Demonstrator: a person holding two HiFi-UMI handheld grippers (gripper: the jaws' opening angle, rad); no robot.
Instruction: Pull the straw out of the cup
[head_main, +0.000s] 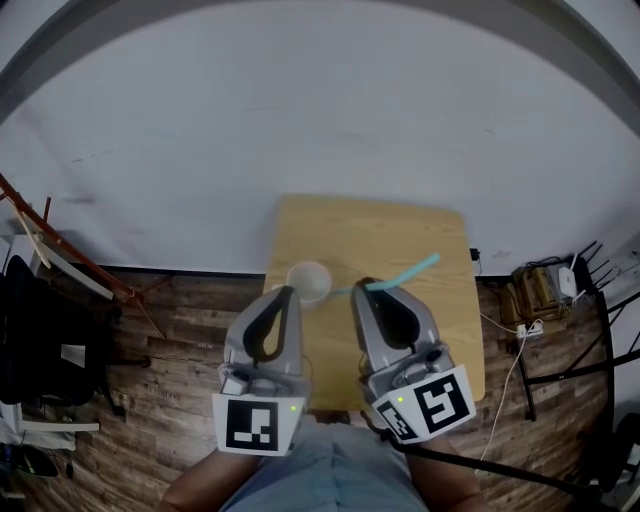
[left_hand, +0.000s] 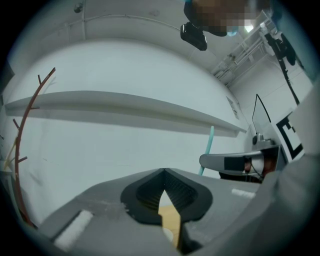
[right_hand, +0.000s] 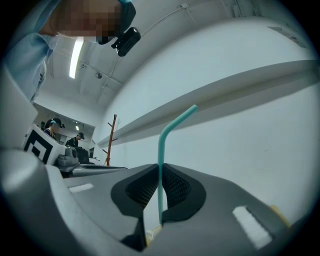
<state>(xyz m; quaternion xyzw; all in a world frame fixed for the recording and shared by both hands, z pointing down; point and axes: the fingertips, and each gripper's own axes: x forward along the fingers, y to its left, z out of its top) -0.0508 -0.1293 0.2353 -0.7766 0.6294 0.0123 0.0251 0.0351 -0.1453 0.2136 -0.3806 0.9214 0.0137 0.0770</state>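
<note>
A white cup (head_main: 308, 282) stands on the small wooden table (head_main: 400, 230) near its front left. My left gripper (head_main: 287, 293) rests beside the cup's left side; its fingertips meet with nothing between them (left_hand: 163, 171). My right gripper (head_main: 362, 286) is shut on the teal bendy straw (head_main: 405, 273), which slants up and to the right, away from the cup. In the right gripper view the straw (right_hand: 161, 150) runs upright through the pinched pads (right_hand: 172, 187) and its lower end hangs free just below them. The left gripper view shows the straw (left_hand: 210, 145) above the right gripper (left_hand: 230, 161).
The table is narrow, with its edges close on every side. A white wall (head_main: 320, 130) rises behind it. Dark clothes and a wooden rack (head_main: 40, 330) stand at the left. Cables and a power strip (head_main: 525, 325) lie on the plank floor at the right.
</note>
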